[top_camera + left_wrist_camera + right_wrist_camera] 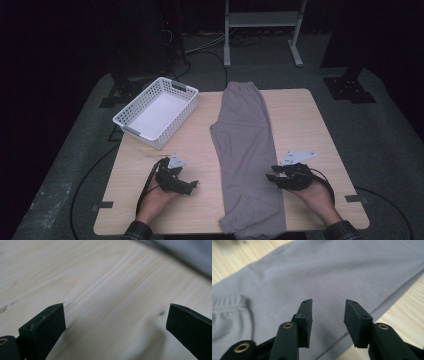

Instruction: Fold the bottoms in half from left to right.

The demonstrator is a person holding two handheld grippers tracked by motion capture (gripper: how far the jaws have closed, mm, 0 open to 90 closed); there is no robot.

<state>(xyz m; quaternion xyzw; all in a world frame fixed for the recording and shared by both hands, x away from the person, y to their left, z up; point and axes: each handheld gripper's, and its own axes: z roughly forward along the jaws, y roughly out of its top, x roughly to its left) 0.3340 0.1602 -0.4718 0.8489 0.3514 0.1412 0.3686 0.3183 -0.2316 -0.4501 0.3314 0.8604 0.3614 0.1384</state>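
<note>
We see both hand-held grippers released: the right at the trousers' edge, the left just beside them.

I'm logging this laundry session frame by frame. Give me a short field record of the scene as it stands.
surface: wooden table
garment: grey trousers laid flat lengthwise down the middle
container: white basket at far left, nothing in it
left tool: jaws open over bare wood, left of the trousers
right tool: jaws open at the trousers' right edge, nothing gripped
</note>
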